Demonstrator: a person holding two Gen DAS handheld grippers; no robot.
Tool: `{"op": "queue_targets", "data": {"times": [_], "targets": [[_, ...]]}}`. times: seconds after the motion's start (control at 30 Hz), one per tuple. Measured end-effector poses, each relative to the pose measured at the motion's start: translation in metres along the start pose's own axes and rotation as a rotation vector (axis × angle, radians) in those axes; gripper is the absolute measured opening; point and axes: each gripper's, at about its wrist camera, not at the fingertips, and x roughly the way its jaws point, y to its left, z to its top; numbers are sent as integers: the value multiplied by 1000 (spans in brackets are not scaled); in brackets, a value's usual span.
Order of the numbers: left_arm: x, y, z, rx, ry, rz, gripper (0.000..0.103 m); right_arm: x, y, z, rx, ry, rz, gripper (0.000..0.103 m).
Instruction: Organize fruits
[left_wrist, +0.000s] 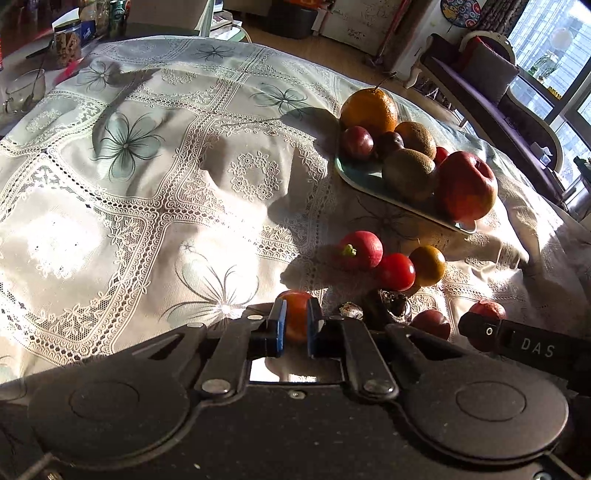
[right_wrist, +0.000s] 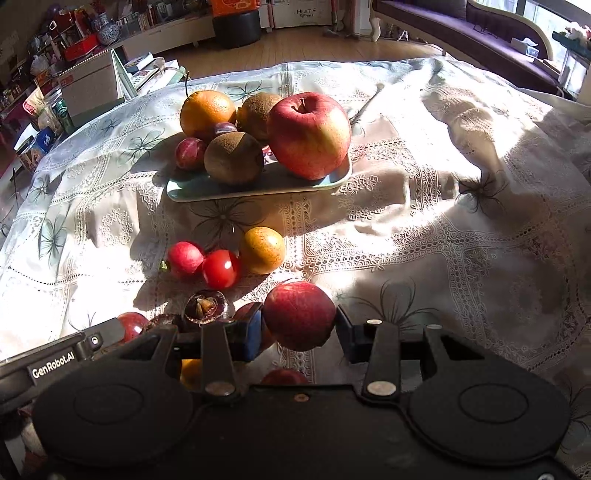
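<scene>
A: What did the left gripper (left_wrist: 295, 326) have; quick?

B: It pinched a small red-orange fruit (left_wrist: 295, 314) between its blue pads (left_wrist: 277, 328); jaws nearly together, fruit low over the lace tablecloth (left_wrist: 147, 206); whether it was lifted or resting I couldn't tell.

A: And the right gripper (right_wrist: 299, 332)?

B: Jaws spread wide round a red peach (right_wrist: 300, 320); the left pad (right_wrist: 253, 338) looked to be touching its skin, the right one I wasn't sure about; couldn't tell if it was truly clamped or only framed.

A: Where was it all going?

B: The pale green tray (right_wrist: 192, 190), I'd guess; it sat further up the table, already loaded with a big red apple (right_wrist: 308, 134), an orange (right_wrist: 207, 112), two kiwis (right_wrist: 233, 157) and plums (right_wrist: 190, 153); the near strip of the tray was bare.

A: Loose ones left?

B: A red fruit with a green stub (right_wrist: 184, 258), a tomato (right_wrist: 220, 268) and a small yellow-orange fruit (right_wrist: 263, 250) in a touching row between grippers and tray; a dark split one (right_wrist: 208, 306) just by the right gripper.

A: Advice for the step?

B: Close gently on the peach's middle, soft skin; lift clear over that row; set it on the tray's bare near edge, not against the apple, or the pile might roll.
</scene>
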Motion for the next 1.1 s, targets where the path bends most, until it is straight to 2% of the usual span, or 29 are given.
{"op": "queue_targets", "data": {"times": [0.07,0.2,0.3,0.4,0.53,0.8,0.9,1.1], "targets": [[-1,-6,-1,40,-13,23,16,0,-6,-1,28,6,17,43],[2,-14,0,85,-16,72,38,3,-16,0,76,24,37,43],[5,-15,0,94,4,78,47,3,-14,-1,63,19,30,43],[10,-17,3,83,36,97,48,2,-8,-2,34,8,9,43],[17,-21,6,92,43,139,57,0,-2,-4,-8,-10,-19,43],[23,-39,1,226,63,164,55,0,0,-5,-28,-12,-27,43],[27,-44,-1,276,81,163,44,1,-3,-5,-11,-10,-21,43],[15,-38,-1,230,28,149,43,-7,-8,-7,25,-33,2,43]]}}
